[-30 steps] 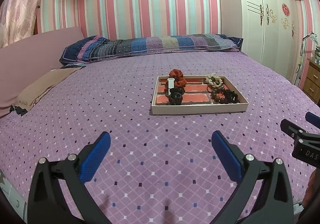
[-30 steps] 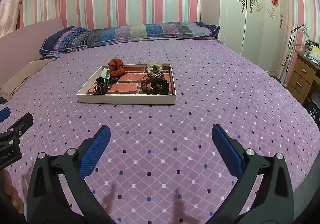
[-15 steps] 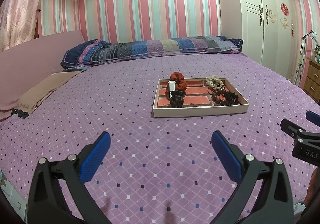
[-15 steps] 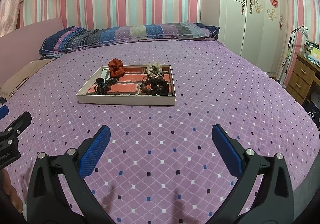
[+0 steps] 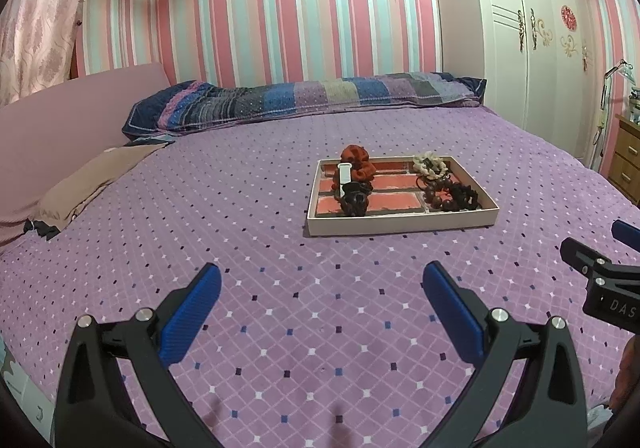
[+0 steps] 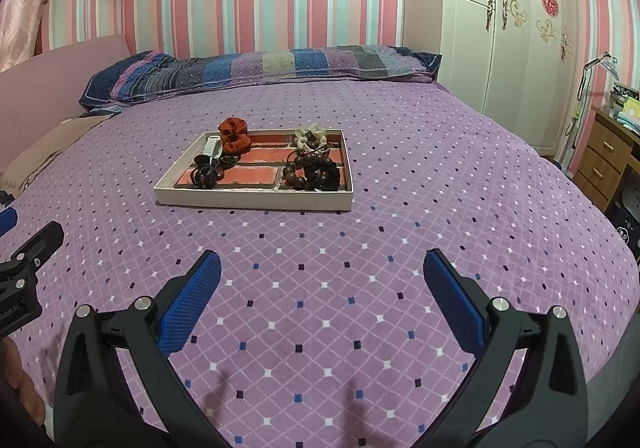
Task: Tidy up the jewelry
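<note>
two grippers hover low over the near part of the purple bedspread (image 5: pixel 240 208), level and pointing at the far wall: left gripper (image 5: pixel 320 290) and right gripper (image 6: pixel 322 278), both spread wide, holding nothing. the jewelry tray (image 6: pixel 256 202) sits well beyond them mid-bed, holding a red scrunchie (image 6: pixel 234 140) and dark bead bracelets (image 6: pixel 312 170).

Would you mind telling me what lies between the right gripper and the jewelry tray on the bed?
Nothing but bare purple bedspread lies between the right gripper and the jewelry tray; the right wrist view shows it plainly.
</note>
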